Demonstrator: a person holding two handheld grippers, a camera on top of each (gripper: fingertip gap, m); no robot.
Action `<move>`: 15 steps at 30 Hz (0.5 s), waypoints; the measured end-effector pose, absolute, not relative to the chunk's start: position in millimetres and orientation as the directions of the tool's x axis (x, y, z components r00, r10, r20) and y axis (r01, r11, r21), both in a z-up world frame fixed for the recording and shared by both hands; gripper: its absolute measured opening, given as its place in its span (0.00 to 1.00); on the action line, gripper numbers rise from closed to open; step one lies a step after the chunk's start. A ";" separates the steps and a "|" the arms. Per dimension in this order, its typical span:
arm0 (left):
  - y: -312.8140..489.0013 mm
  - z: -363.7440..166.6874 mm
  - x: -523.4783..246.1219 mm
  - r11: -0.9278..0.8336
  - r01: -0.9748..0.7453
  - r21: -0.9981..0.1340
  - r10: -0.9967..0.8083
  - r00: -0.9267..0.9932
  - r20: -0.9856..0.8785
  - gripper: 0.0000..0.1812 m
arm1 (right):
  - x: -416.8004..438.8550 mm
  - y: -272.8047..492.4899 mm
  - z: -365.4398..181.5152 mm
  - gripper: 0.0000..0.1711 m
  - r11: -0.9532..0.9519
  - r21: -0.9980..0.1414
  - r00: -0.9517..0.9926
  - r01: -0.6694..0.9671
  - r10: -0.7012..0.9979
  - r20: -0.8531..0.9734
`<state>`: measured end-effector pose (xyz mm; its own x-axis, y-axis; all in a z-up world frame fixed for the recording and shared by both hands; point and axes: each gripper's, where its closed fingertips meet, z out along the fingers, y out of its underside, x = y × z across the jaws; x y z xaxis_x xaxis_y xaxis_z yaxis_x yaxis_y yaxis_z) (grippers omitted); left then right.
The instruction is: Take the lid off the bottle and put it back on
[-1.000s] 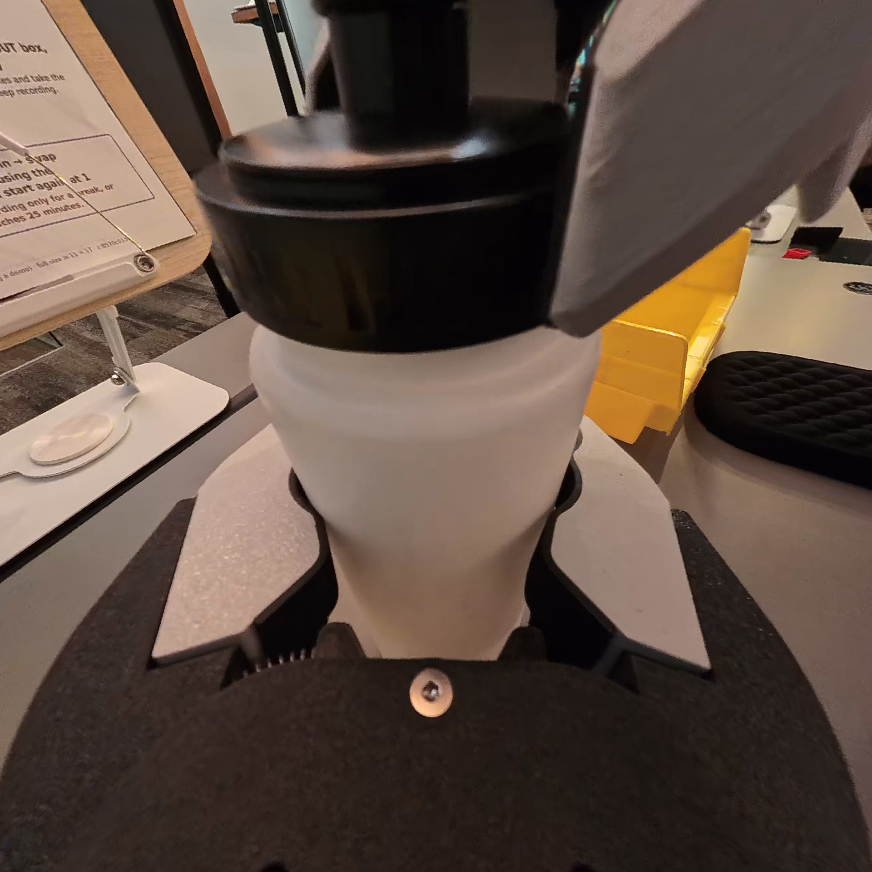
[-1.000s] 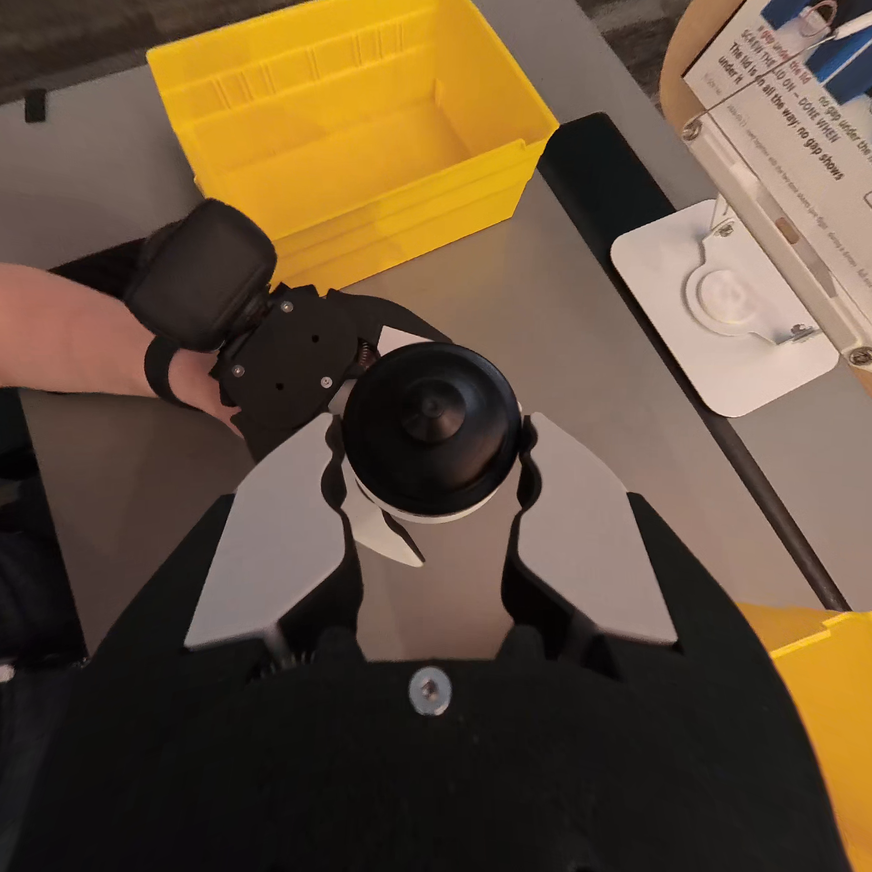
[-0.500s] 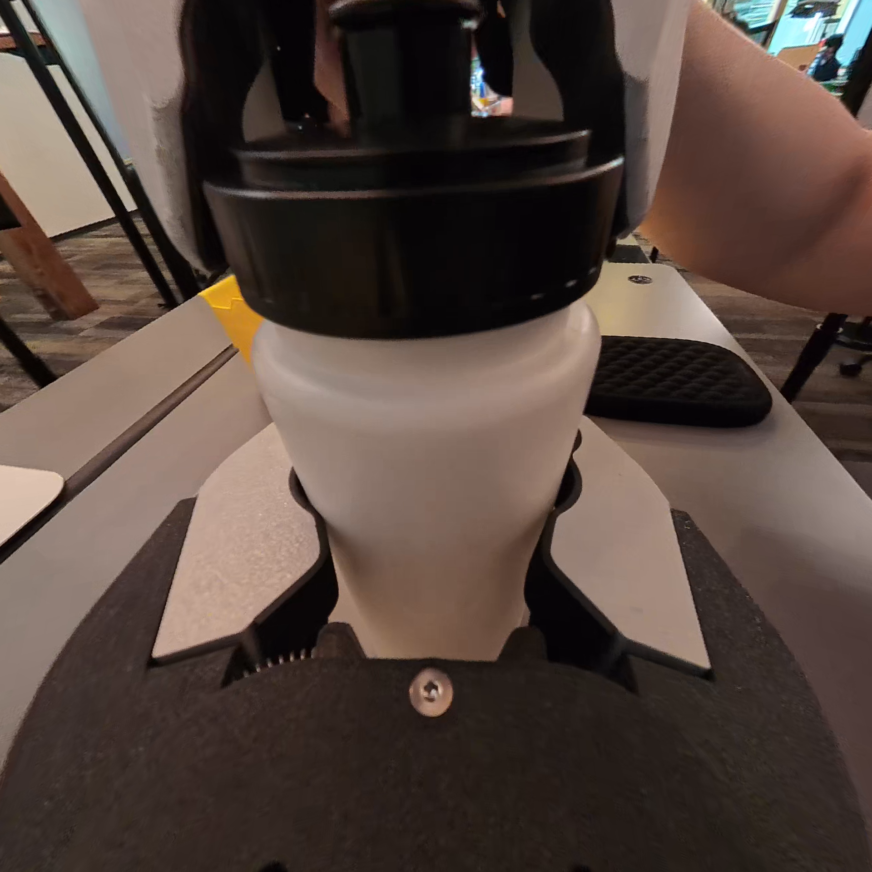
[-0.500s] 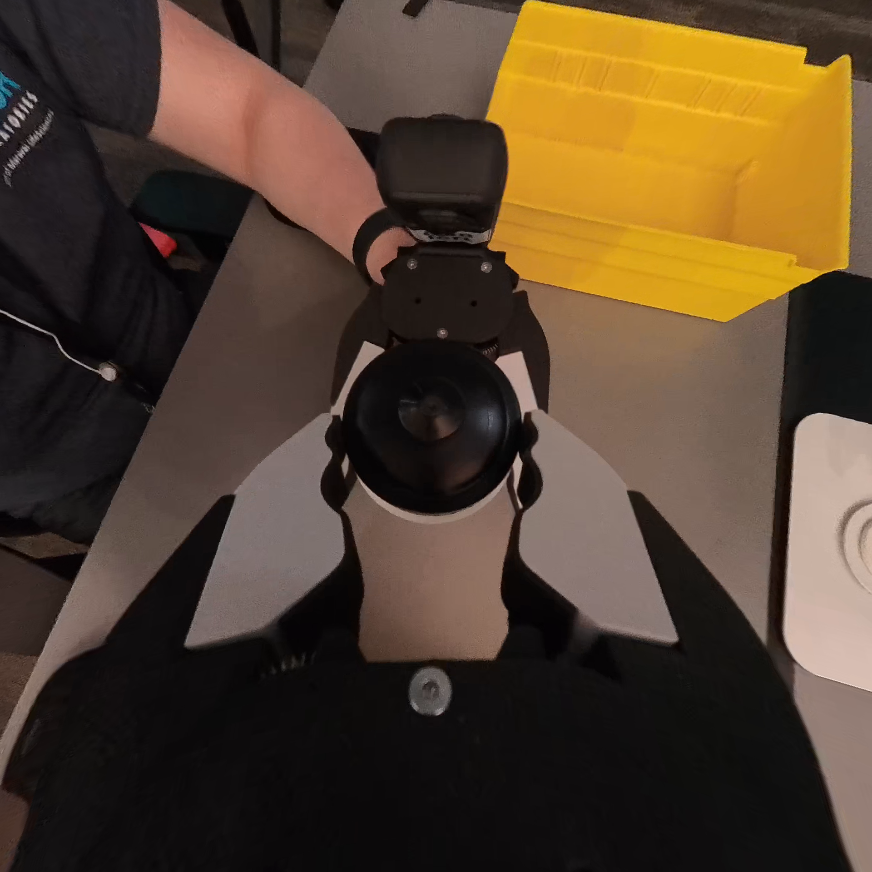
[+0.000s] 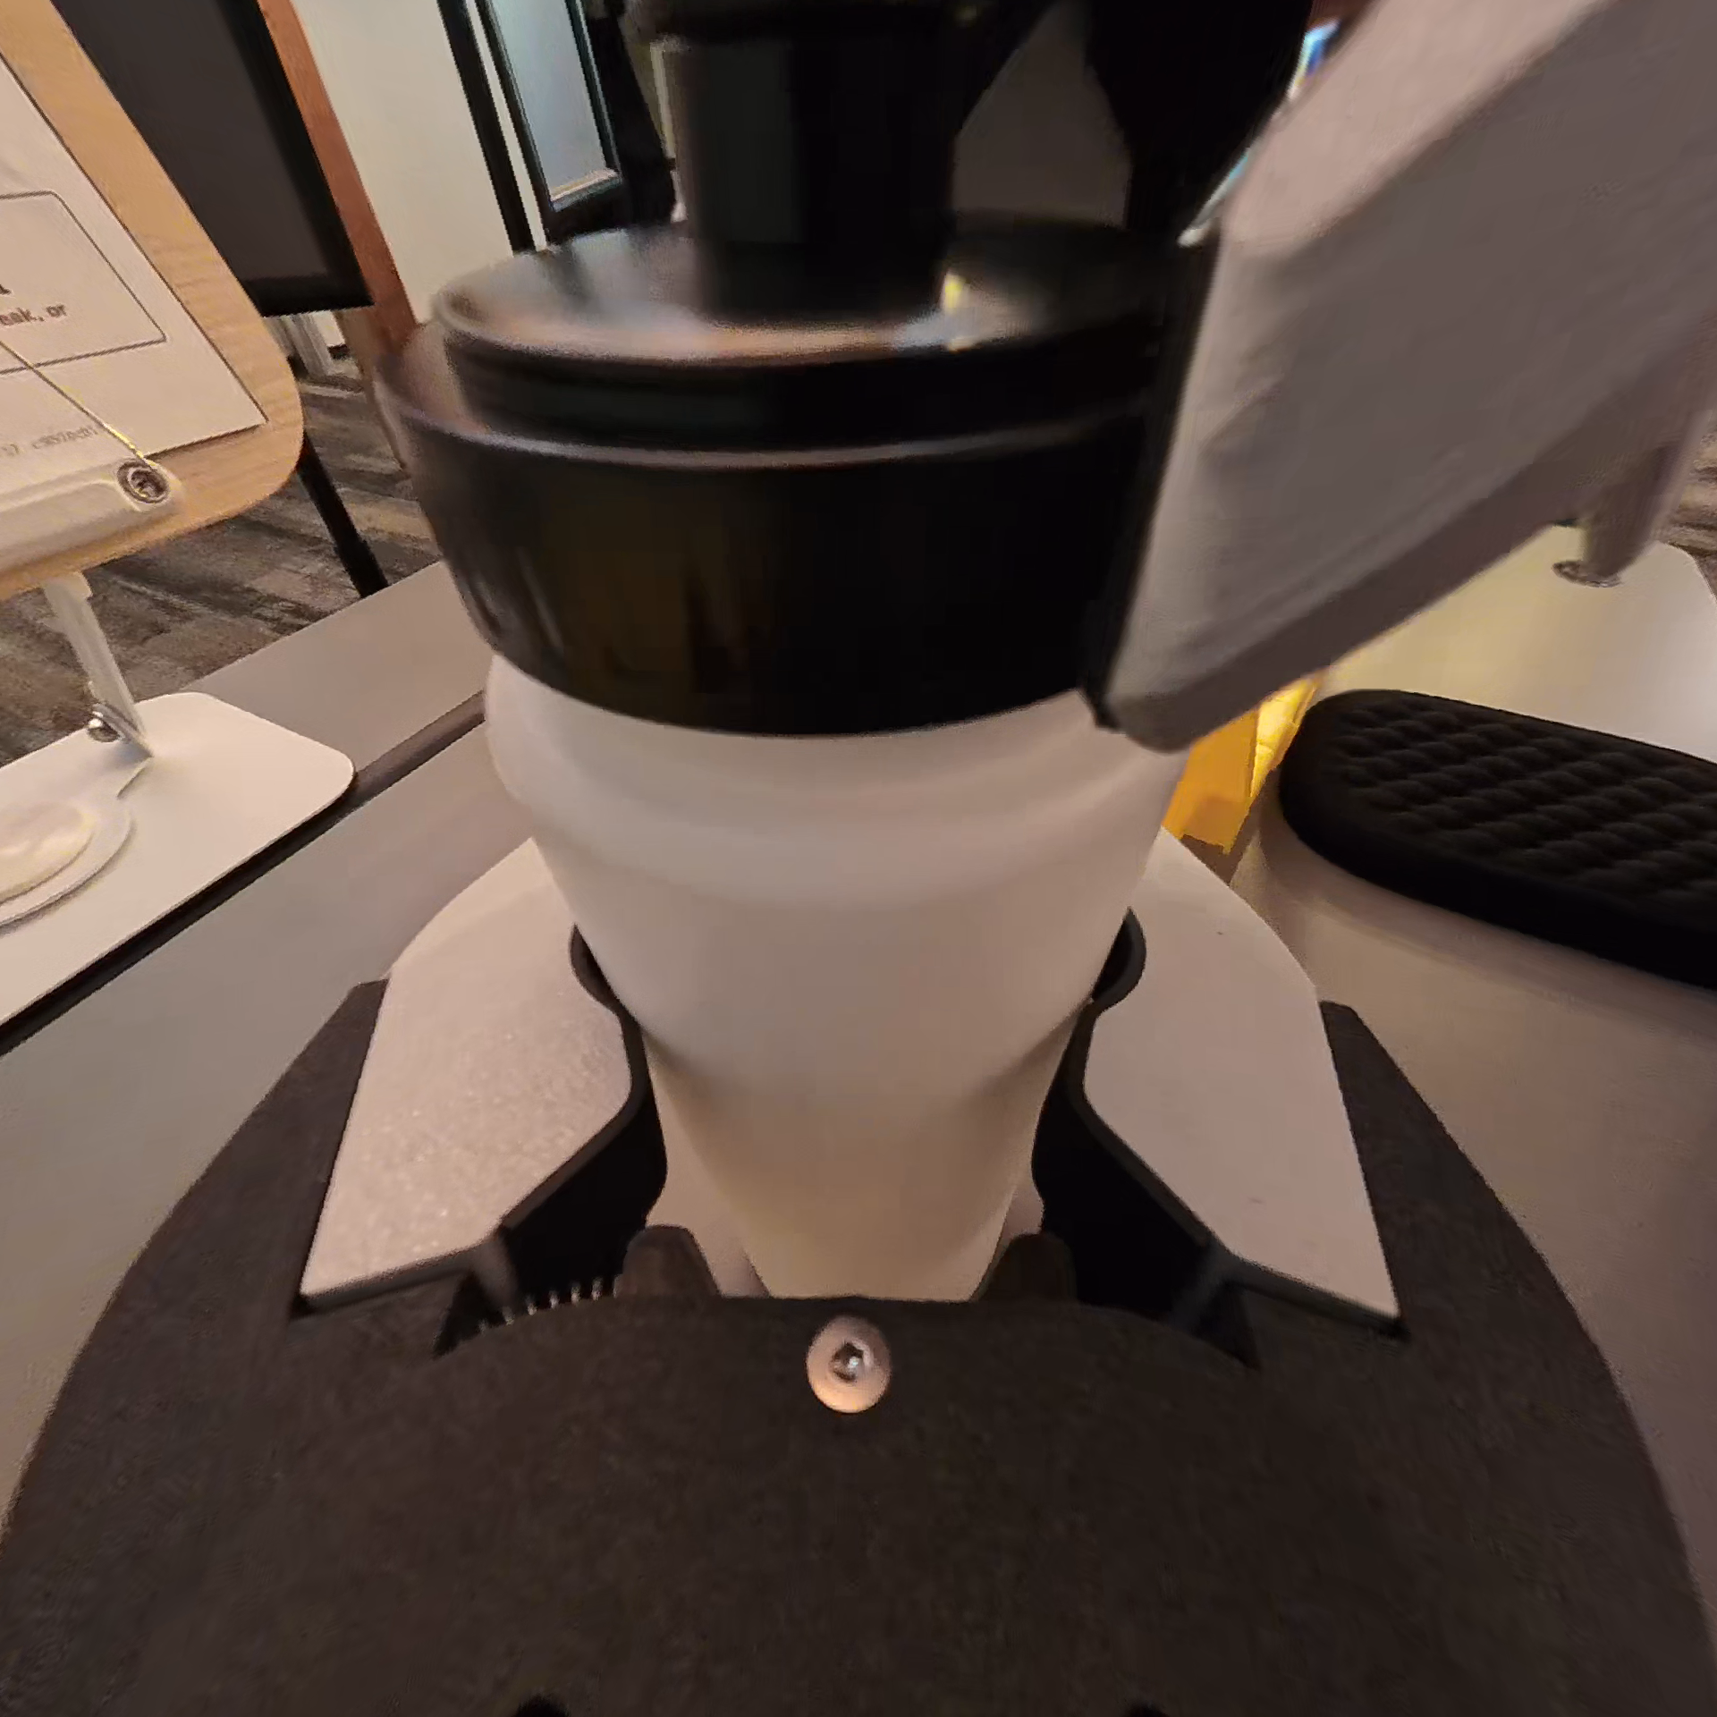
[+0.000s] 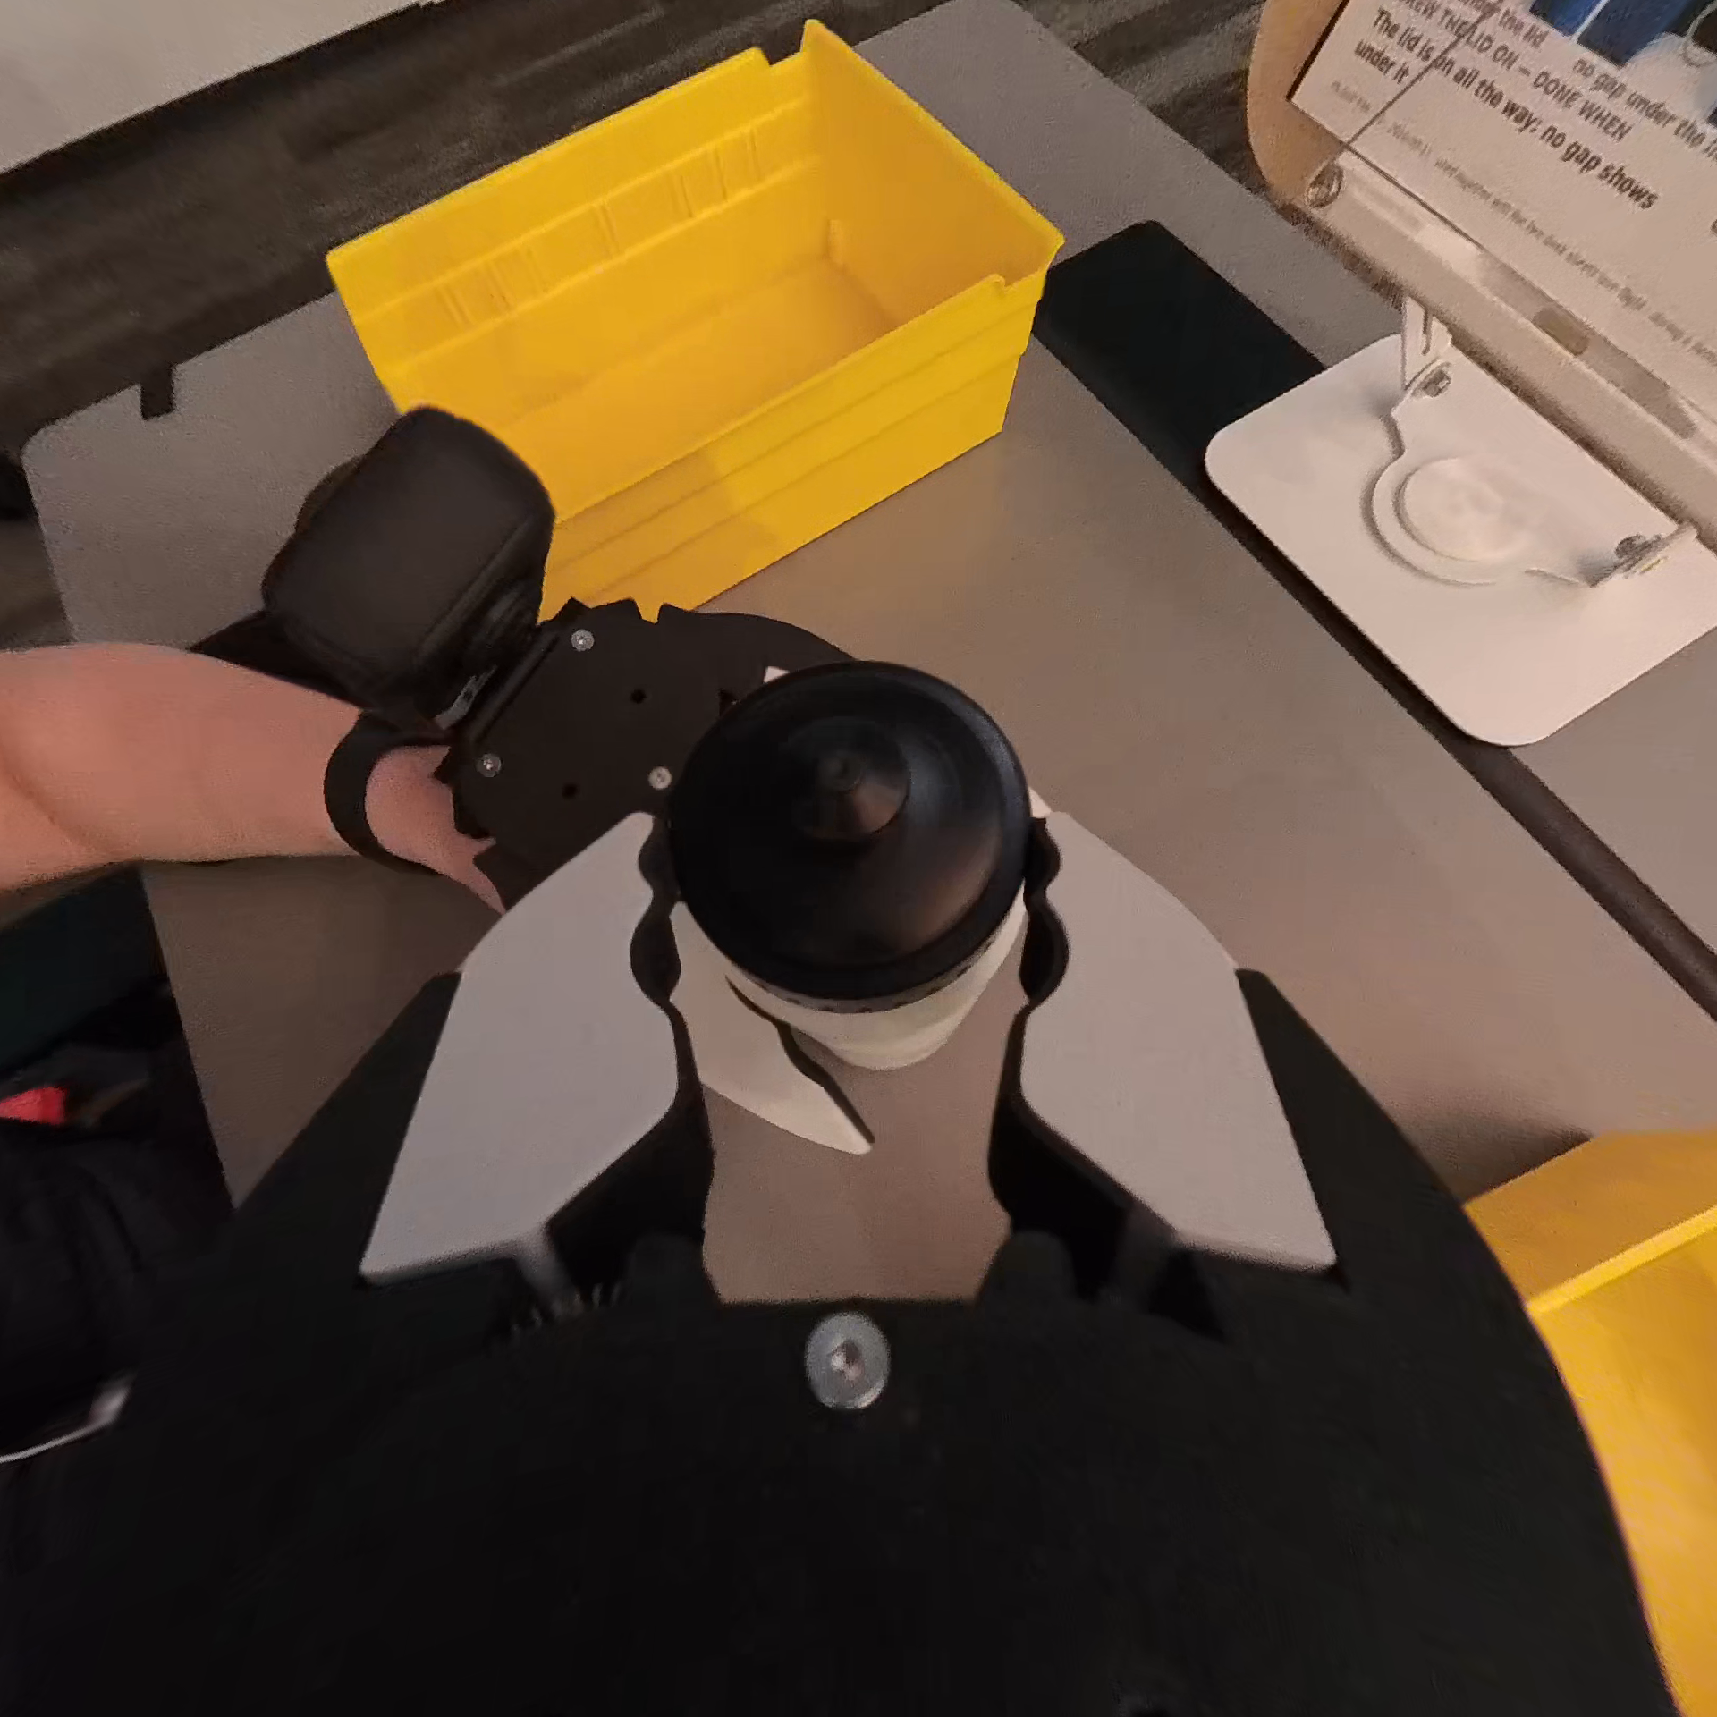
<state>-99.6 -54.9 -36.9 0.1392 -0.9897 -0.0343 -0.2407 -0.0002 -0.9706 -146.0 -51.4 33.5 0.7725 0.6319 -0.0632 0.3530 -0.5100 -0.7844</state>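
gripping the translucent white plastic bottle point(image 5: 836, 948), the left gripper point(image 5: 850, 1022) could slip while the right gripper point(image 6: 850, 892), pinching the round black lid point(image 6: 845, 827), twists near the desk point(image 6: 1208, 836) middle.

The left wrist view looked level across the bench point(image 5: 279, 1068), very close to the bottle point(image 5: 836, 929) filling its centre. The right wrist view faced steeply down from above the lid point(image 6: 845, 818), also near. Both views shared the bottle, lid, yellow bin point(image 6: 697, 307) and white stand base point(image 6: 1487, 557).
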 end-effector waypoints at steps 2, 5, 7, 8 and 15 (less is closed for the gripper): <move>-55.6 -36.8 -99.9 0.011 -0.242 -0.970 -0.992 0.117 -0.040 0.56 | -143.9 -54.5 31.1 0.44 -0.435 -0.786 0.709 0.439 0.706 0.005; -57.7 -36.7 -99.7 0.024 -0.241 -0.970 -0.996 0.082 -0.045 0.56 | -144.3 -55.6 38.0 0.46 -0.274 -0.821 0.573 0.501 0.816 0.078; -57.8 -36.6 -99.7 0.026 -0.239 -0.971 -0.996 0.074 -0.044 0.56 | -140.9 -50.6 42.4 0.48 -0.218 -0.841 0.529 0.495 0.843 0.093; -57.8 -36.6 -99.8 0.026 -0.239 -0.971 -0.996 0.071 -0.044 0.56 | -141.9 -52.8 41.2 0.46 -0.225 -0.844 0.496 0.486 0.866 0.055; -45.9 -37.6 -101.8 -0.011 -0.264 -0.965 -0.985 0.168 -0.034 0.56 | -143.8 -49.1 37.1 0.41 -0.362 -0.864 0.627 0.351 0.776 -0.071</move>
